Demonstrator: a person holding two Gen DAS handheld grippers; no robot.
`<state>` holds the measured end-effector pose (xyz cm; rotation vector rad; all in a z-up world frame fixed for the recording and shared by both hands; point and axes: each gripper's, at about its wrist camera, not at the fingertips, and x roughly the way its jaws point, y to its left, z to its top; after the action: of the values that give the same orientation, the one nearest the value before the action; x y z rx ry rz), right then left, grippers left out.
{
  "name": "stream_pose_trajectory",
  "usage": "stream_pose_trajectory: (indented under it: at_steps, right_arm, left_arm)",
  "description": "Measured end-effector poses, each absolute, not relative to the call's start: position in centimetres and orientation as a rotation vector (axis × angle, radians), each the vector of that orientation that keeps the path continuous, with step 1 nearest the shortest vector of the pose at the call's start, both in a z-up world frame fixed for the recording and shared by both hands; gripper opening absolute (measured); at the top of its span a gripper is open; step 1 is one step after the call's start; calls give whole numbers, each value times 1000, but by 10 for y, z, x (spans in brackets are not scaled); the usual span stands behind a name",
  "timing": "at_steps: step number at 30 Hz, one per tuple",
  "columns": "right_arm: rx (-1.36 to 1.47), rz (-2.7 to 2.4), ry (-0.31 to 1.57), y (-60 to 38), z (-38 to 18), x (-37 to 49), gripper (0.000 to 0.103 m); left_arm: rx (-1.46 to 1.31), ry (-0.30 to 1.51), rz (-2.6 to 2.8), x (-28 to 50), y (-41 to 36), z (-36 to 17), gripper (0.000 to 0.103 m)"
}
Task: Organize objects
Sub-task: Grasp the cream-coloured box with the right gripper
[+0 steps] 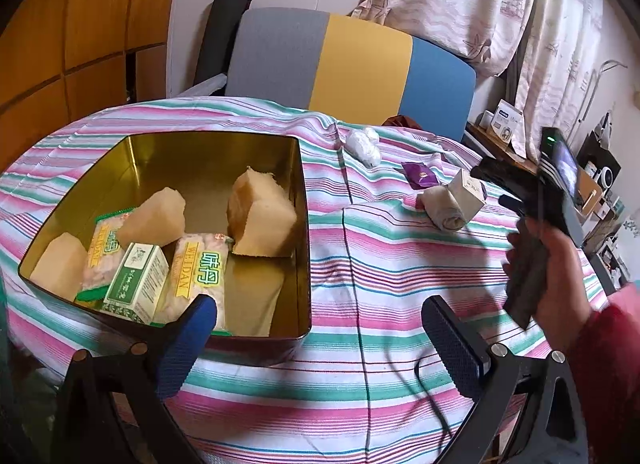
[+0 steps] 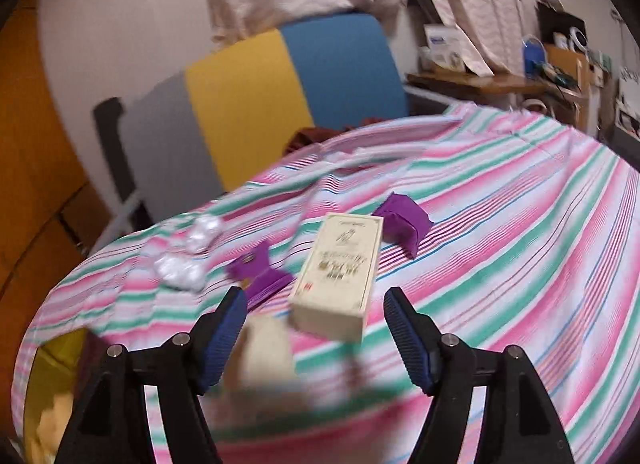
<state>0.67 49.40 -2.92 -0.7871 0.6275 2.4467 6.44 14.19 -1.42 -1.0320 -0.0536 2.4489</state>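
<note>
A gold tin (image 1: 208, 144) stands on the striped cloth and holds beige cake packets (image 1: 262, 220), green-labelled snack bags (image 1: 200, 276) and a small green box (image 1: 136, 284). My left gripper (image 1: 320, 316) hangs open over the tin's near right corner with nothing between its fingers. A cream box (image 2: 336, 276) lies just beyond my right gripper (image 2: 316, 304), which is open. A blurred beige packet (image 2: 264, 352) sits low beside its left finger. Purple packets (image 2: 260, 268) (image 2: 404, 224) and white wrapped pieces (image 2: 180, 260) lie farther off. In the left wrist view a hand (image 1: 560, 260) holds the right gripper (image 1: 496, 186) by the cream box (image 1: 466, 192).
A grey, yellow and blue chair back (image 1: 352, 60) stands behind the table. A cluttered wooden shelf (image 2: 480, 80) is at the far right, with curtains above. The table's rounded edge falls away on the left near wooden cabinets (image 1: 60, 44). A dark cable (image 1: 432, 396) lies on the cloth.
</note>
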Motion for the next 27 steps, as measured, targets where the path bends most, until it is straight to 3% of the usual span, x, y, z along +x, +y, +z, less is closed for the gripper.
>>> stream_pose_trajectory:
  at_steps: [8,9,15,27]
  right_arm:
    - [-970,2326,625,511,-63,-37,71]
    - [-971,2340,615,513,-66,-37,63]
    - [-936,2426,578,526,-68,-12,53]
    - [-824,2432,580,527,-67,64,52]
  left_arm:
    - [-1027,-39,2470,64,137,-12,103]
    - [-1030,-40,2471,63,136,-12,103]
    - [-1032,-54,2465,58,141,-10,103]
    - [-962,-28,2422,36,215,9,103]
